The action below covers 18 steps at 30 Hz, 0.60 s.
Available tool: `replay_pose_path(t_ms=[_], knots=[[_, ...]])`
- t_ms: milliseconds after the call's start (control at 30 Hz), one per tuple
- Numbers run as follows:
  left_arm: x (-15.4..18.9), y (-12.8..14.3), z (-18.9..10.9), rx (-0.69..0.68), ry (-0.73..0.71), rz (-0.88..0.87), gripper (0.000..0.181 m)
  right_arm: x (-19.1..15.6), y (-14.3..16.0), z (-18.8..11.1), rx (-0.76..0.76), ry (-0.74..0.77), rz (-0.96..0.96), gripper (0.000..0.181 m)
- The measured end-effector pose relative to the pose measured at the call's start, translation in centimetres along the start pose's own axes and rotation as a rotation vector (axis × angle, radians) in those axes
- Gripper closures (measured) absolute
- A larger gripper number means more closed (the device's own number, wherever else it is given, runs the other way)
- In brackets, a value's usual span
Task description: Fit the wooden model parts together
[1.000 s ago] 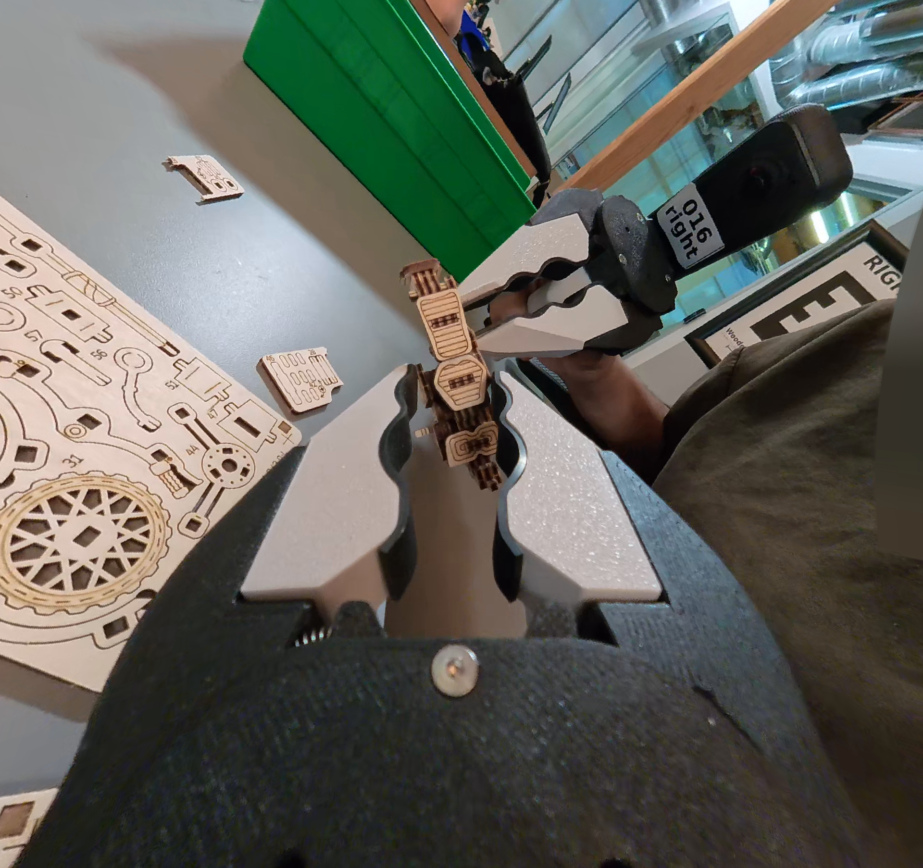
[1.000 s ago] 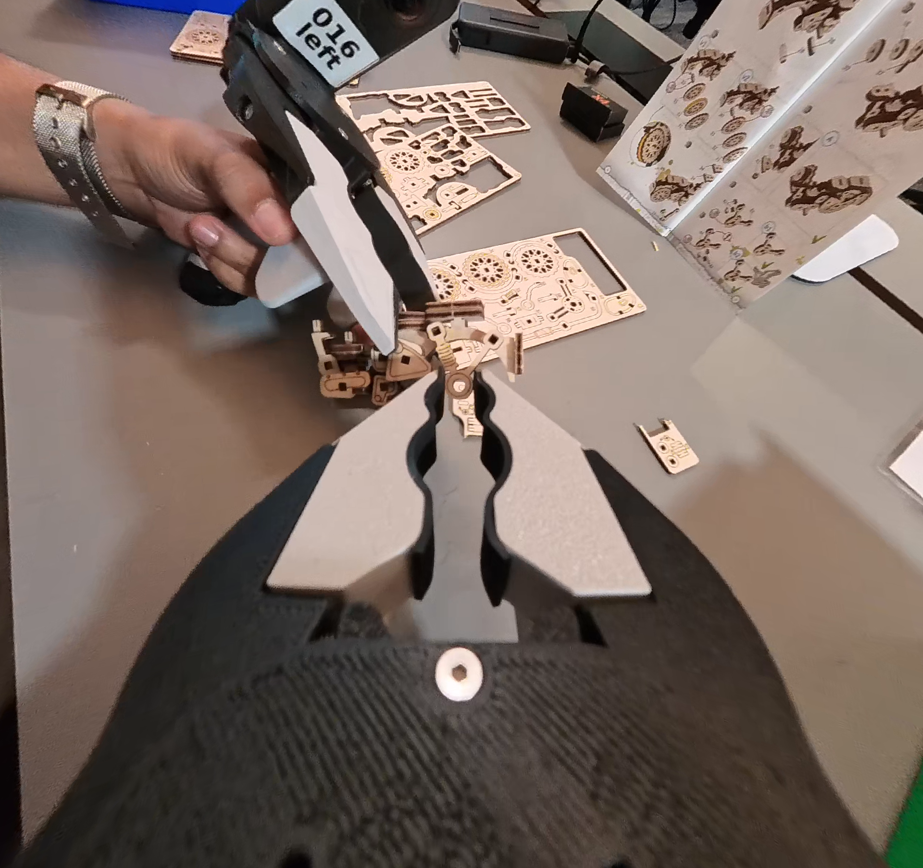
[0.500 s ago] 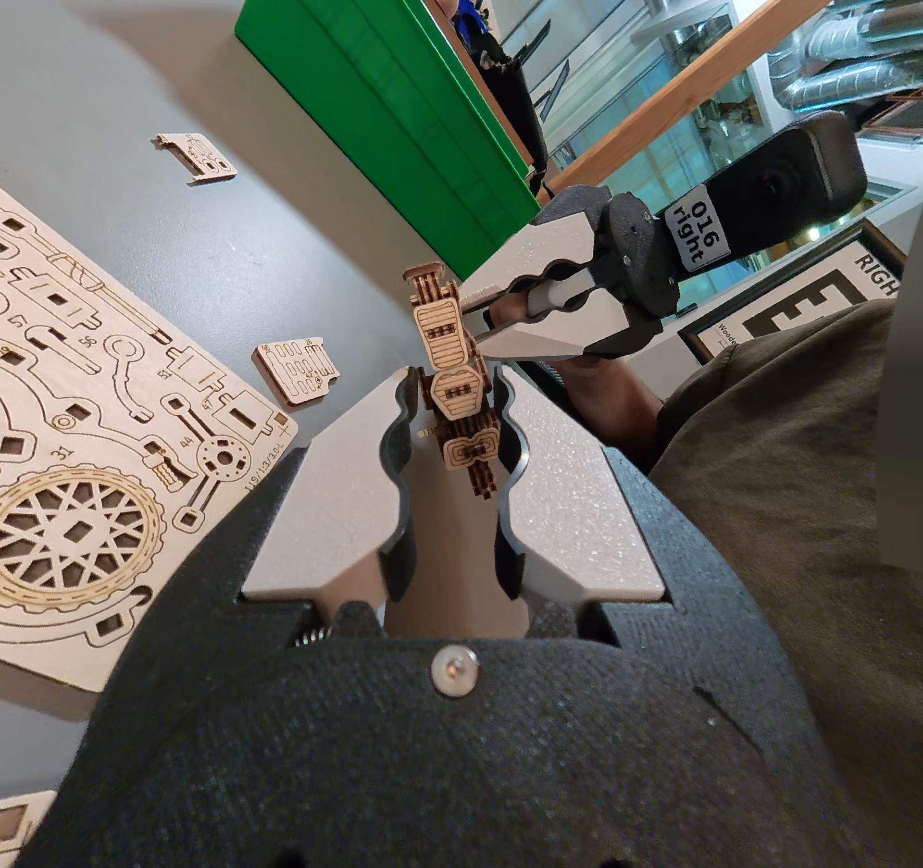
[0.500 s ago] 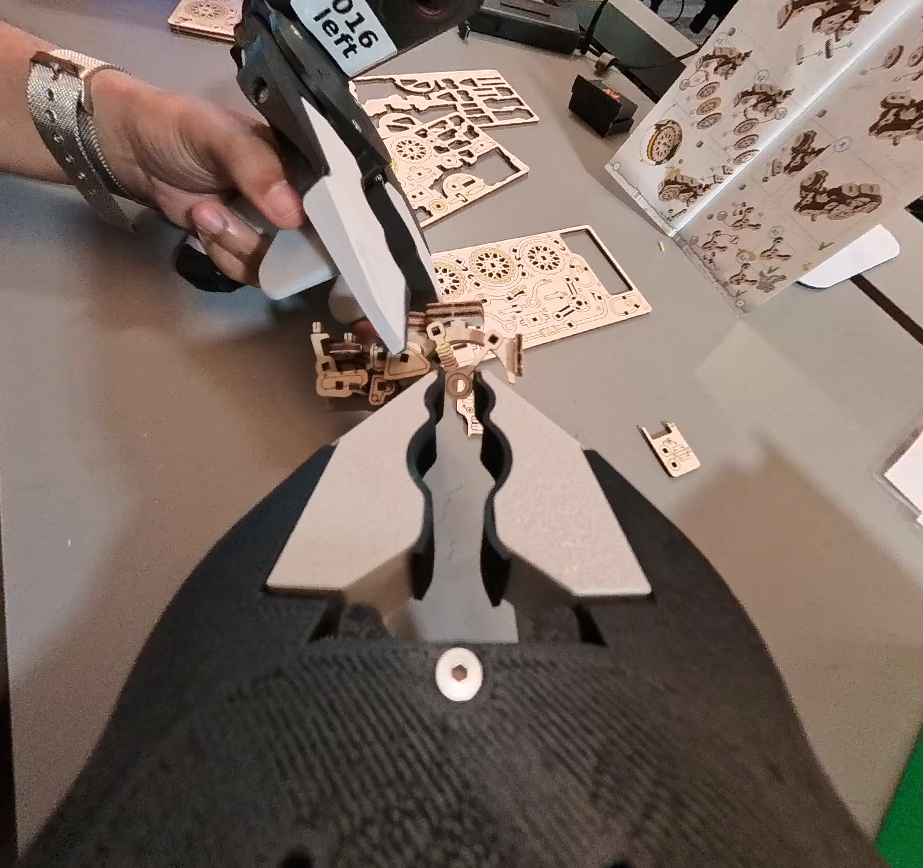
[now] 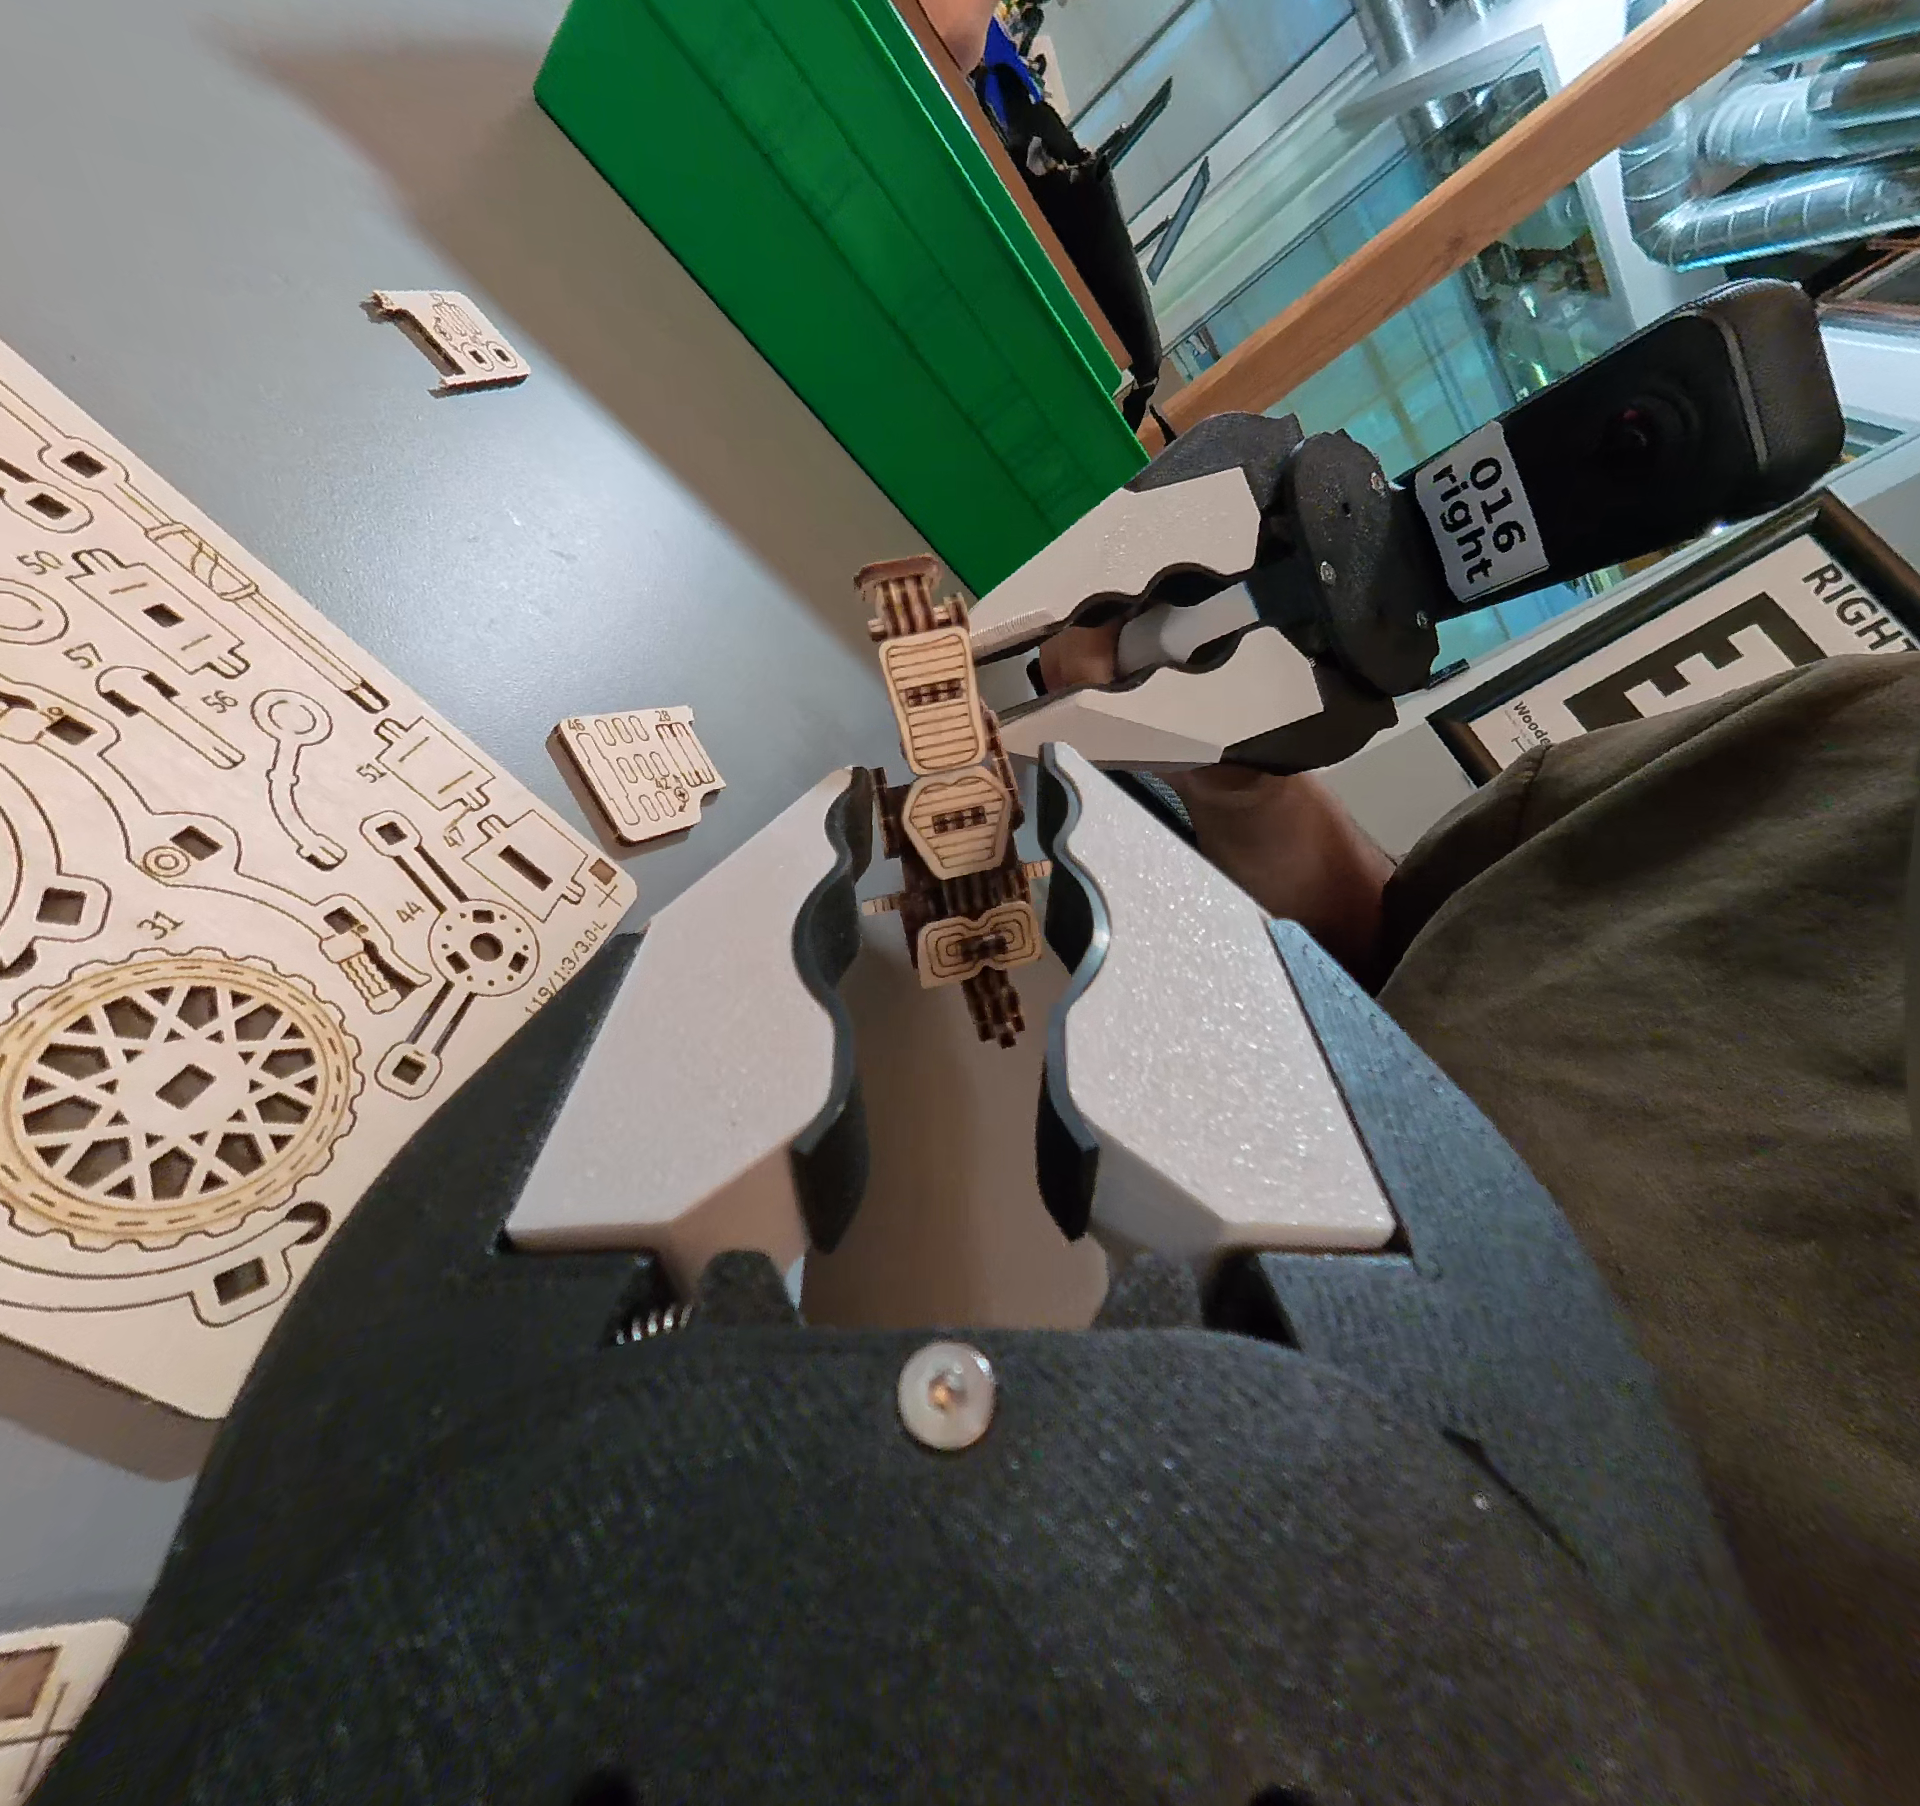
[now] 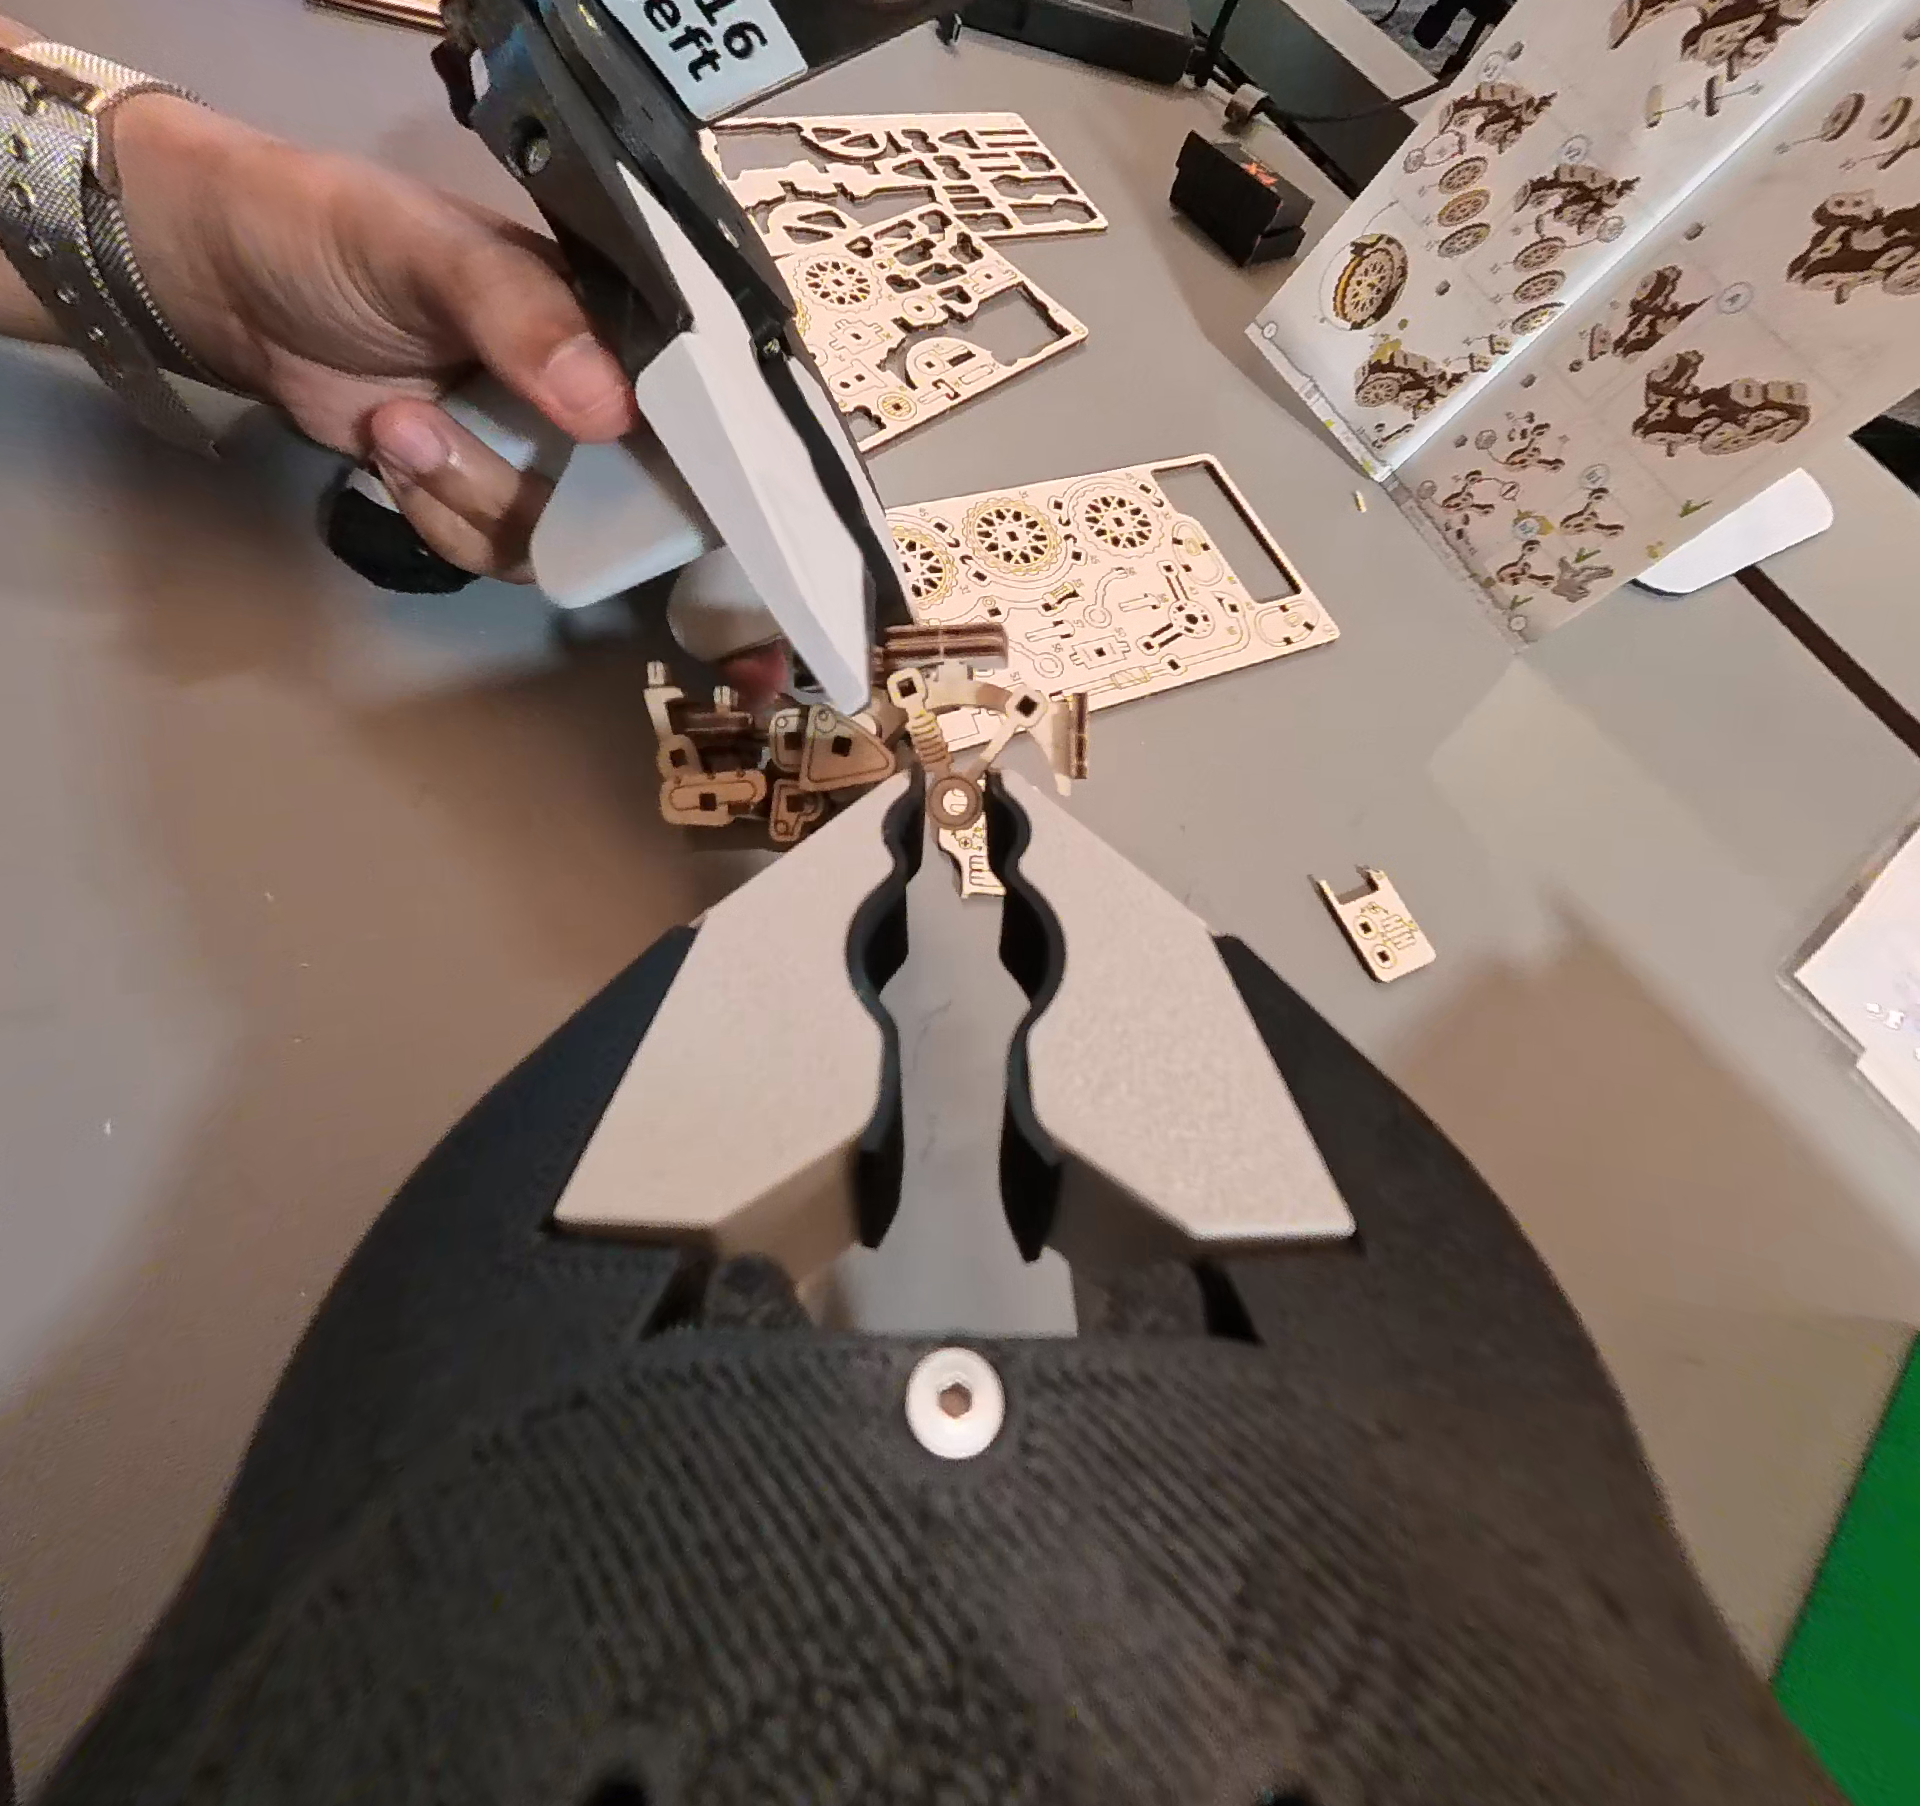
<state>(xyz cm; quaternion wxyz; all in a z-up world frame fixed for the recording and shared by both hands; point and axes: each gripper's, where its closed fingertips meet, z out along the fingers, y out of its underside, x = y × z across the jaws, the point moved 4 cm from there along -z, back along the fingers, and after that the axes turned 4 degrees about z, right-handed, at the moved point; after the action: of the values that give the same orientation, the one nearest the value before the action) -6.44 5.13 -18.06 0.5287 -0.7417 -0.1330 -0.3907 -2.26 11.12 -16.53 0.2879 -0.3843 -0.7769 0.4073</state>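
I have the left gripper point(image 5: 948, 800) clamped on the wooden model point(image 5: 956, 821), its fingers pressing the model's body from both sides and holding it up off the grey table point(image 5: 312, 146); in the right wrist view that model point(image 6: 821, 748) hangs just beyond my right gripper point(image 6: 958, 800), whose tips are closed on a small ringed part point(image 6: 954, 802) at the model's near edge; a flat piece point(image 6: 971, 857) sits between those fingers just behind the ring; on the table beyond lie two cut-out sheets point(image 6: 1122, 561), with an instruction leaflet point(image 6: 1621, 229) standing far right; a loose chip point(image 6: 1377, 925) lies to the right; a green bin point(image 5: 831, 229) sits far across the table.
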Motion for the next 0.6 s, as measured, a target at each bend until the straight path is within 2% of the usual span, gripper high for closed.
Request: replay_pose_path(t_ms=[600], knots=[[-0.29, 0.05, 0.19, 0.013, -0.041, -0.008, 0.154, 0.03, -0.02, 0.07, -0.015, 0.028, -0.028, 0.172]])
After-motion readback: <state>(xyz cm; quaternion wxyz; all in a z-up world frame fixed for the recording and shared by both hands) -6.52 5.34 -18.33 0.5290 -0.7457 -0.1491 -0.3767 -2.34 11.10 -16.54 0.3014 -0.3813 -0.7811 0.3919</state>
